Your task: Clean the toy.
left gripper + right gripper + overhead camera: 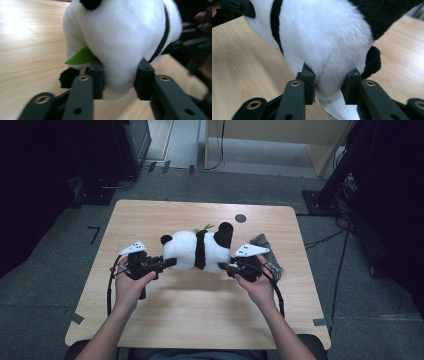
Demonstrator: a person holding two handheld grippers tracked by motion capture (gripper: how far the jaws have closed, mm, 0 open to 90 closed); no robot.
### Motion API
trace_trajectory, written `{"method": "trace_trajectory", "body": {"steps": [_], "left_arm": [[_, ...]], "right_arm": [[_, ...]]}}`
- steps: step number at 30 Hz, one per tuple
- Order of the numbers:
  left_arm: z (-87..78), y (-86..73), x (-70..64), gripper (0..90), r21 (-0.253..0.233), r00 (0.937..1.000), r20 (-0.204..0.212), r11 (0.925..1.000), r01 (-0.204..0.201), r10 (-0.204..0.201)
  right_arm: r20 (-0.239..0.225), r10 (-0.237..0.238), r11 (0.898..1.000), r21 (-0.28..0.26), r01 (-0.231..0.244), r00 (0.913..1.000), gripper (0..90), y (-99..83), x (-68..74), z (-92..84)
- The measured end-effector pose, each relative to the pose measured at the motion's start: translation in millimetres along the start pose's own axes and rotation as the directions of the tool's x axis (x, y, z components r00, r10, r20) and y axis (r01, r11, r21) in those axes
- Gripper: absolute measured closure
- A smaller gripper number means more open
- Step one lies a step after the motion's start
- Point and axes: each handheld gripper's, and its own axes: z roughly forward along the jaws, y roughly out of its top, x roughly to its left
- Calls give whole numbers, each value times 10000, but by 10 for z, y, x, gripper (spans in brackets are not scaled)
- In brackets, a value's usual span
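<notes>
Fingers (98,75) of the left gripper (120,77) pinch a fold of white plush at one end of the panda plush toy (197,250); in the left gripper view the fur bulges between the two black pads at the lower middle of the frame, with a green felt leaf (80,57) just to their left. Fingers (308,83) of the right gripper (329,85) are likewise pressed into the white fur at the toy's other end, where a white sewn-in tag (338,107) hangs down at the bottom of that view.

Seen from the high view, the left gripper (172,262) sits left of centre and the right gripper (225,266) right of centre, each held in a hand coming up from the bottom edge. The panda stretches sideways between them at the middle of the frame, over the wooden surface (200,305).

Farther back on the surface, a crumpled grey cloth (265,247) lies just right of the right gripper, and a small dark round spot (240,218) sits near the far edge. Beyond the surface lies grey carpeted floor (60,235).
</notes>
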Motion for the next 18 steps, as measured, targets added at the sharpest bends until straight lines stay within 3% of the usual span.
{"method": "trace_trajectory", "body": {"steps": [6, 10, 14, 18], "left_arm": [[16, -14, -7, 402, -535, 9957, -254, 9944, -908, 896], [23, -55, -22, 358, -335, 9816, -519, 9821, -1854, 1835], [16, -101, -2, 330, -273, 9753, -540, 9760, -2159, 2142], [36, -150, 18, 316, 5, 9802, -161, 9804, -1972, 1972]], "right_arm": [[-606, 1173, 9931, 131, -1167, 9912, 719, 47, -108, -126], [-642, 1402, 9901, 74, -1400, 9880, 717, 79, -147, -201], [-683, 1581, 9874, 121, -1577, 9851, 718, 80, -194, -256], [-605, 1570, 9876, 82, -1568, 9858, 722, 100, -183, -301]]}}
